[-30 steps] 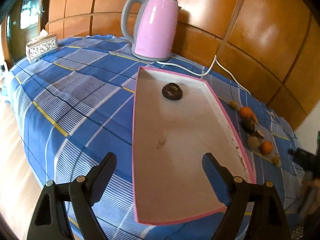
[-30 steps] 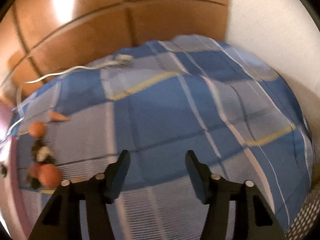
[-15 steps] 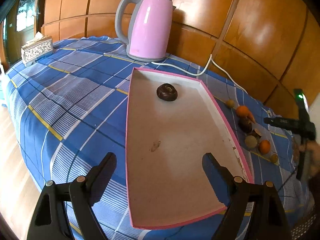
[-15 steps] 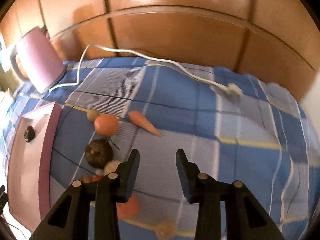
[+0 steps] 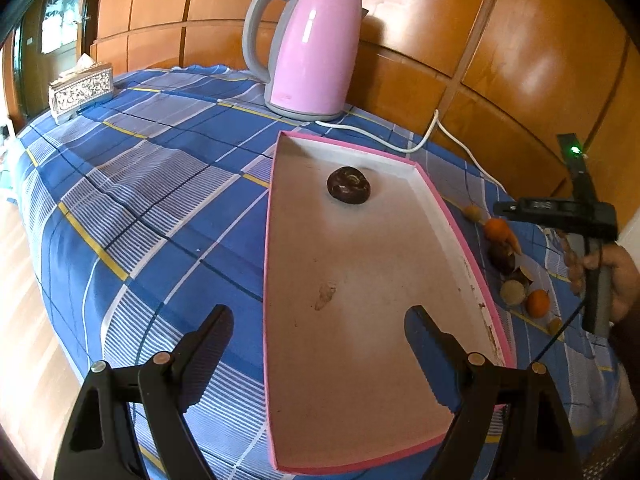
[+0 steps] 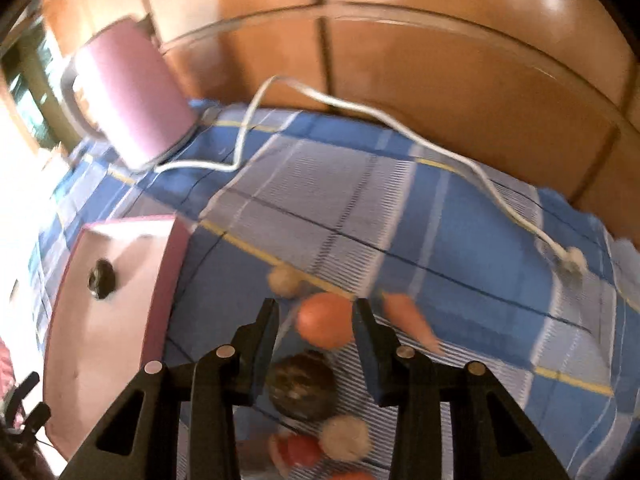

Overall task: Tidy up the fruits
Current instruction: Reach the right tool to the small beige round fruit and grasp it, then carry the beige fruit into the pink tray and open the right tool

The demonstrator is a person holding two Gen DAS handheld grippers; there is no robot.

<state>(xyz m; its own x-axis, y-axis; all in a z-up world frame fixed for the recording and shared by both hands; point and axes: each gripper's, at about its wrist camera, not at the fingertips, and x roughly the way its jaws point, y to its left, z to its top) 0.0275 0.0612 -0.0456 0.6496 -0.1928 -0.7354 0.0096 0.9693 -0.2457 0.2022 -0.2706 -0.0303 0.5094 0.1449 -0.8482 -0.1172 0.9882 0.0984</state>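
Fruit lies in a loose row on the blue plaid cloth [image 5: 168, 208], just beside the pink-rimmed tray [image 5: 269, 264]; the orange fruit [image 6: 325, 320] looks round, light and smooth, likely to roll, so pads should meet its widest sides. The right gripper [image 6: 316, 320] hangs over it, jaws narrowly apart, gripping nothing; the left gripper [image 5: 320, 332] stands wide and empty. Only the left wrist view shows the dark fruit [image 5: 348, 185] in the tray sharply; only the right shows the small carrot [image 6: 412, 320] and the cable's plug [image 6: 570, 260].

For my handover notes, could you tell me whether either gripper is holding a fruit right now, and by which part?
Nothing is held. The left gripper hangs open over the tray; the right gripper frames the orange fruit without clamping it.
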